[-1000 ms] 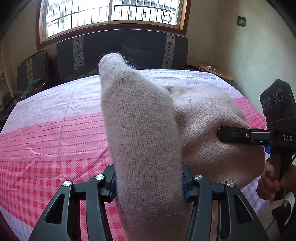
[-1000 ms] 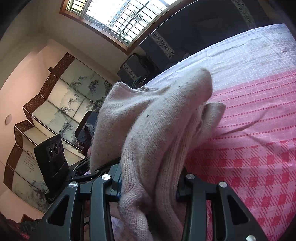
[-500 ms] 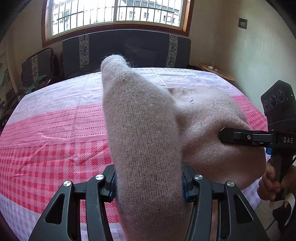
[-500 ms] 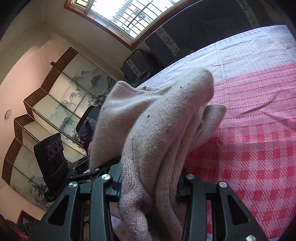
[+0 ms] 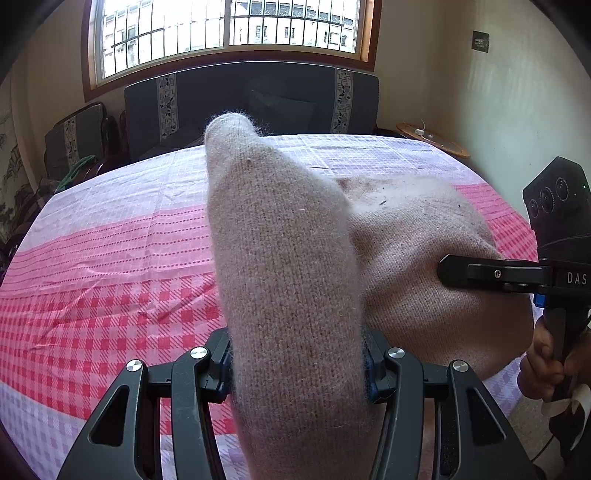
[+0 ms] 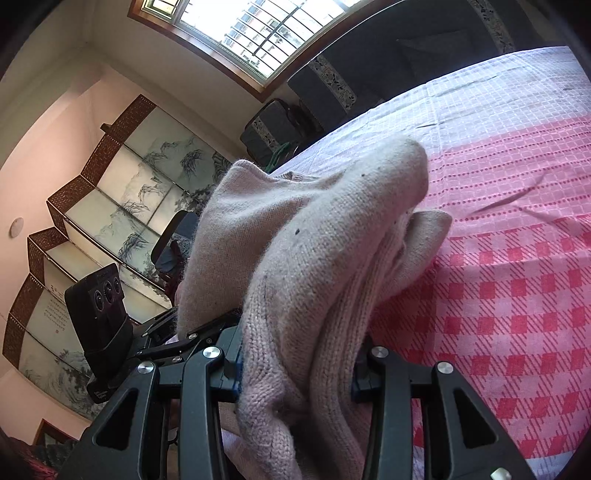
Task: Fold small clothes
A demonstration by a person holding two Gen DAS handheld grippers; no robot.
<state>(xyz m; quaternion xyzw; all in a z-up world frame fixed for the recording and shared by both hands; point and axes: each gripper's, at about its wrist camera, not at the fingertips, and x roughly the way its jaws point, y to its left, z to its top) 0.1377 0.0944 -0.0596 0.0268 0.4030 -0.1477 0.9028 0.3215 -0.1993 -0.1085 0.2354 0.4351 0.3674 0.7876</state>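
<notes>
Left wrist view: the left gripper (image 5: 297, 363) has its black fingers (image 5: 218, 363) clamped on a thick fold of a beige knitted garment (image 5: 291, 266). The wool is fuzzy, with a fine ribbed stitch, and it rises from the fingers as a rounded, tapering column with a blunt tip. Behind it the rest of the garment bulges in a soft dome towards the right. There the right gripper (image 5: 448, 271) comes in from the side, one flat black finger lying against the knit; a hand (image 5: 543, 363) wraps its handle. Below the garment lies a bed (image 5: 110, 266) under a thin, slightly creased sheet: pale lilac grid at the far end, pink dotted stripes in the middle, red and pink checks nearer. A dark padded headboard (image 5: 258, 96) stands beneath a barred window (image 5: 229, 33).

Right wrist view: the right gripper (image 6: 297, 365) is clenched on bunched layers of the same garment (image 6: 317, 258), which shows a coarser ribbed edge near the fingers (image 6: 231, 365) and a smoother fuzzy face above, dotted with dark specks. The cloth humps up and droops over the checked sheet (image 6: 517, 295). The left gripper (image 6: 177, 332) sits at the left, gripping the garment's other side. A folding screen (image 6: 110, 206) with ink landscapes lines the wall.
</notes>
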